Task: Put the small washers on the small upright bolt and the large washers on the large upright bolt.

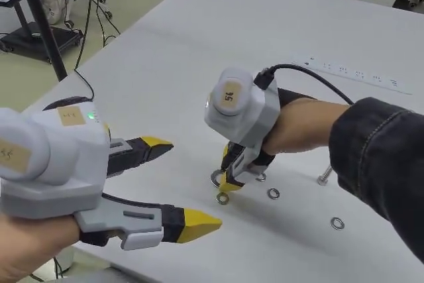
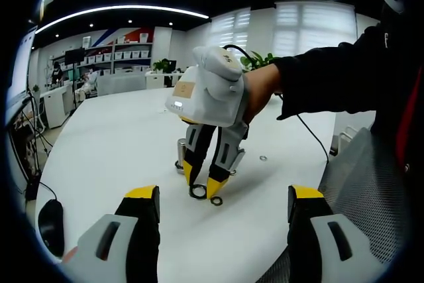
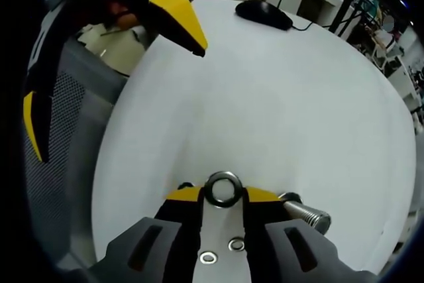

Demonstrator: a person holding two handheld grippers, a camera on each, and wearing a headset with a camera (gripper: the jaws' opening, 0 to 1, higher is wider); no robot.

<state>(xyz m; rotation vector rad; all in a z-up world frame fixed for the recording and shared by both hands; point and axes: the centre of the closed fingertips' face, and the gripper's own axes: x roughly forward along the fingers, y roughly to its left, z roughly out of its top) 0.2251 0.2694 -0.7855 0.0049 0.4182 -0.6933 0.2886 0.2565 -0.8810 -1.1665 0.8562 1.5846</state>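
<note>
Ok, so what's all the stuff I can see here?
table: one, white, under everything.
held washer: one, silver, between the right hand-held gripper's jaws.
loose washers: four, silver, flat on the table near it.
small bolt: one, silver, upright beside the loose washers.
big bolt: one, silver, close by the same jaws.
mouse: one, black, near the table's left edge.
power strip: one, white, far side of the table.
left hand-held gripper: one, grey with yellow tips, open.
right hand-held gripper: one, same colours, shut on the held washer.
sleeve: one, dark, right arm.
</note>
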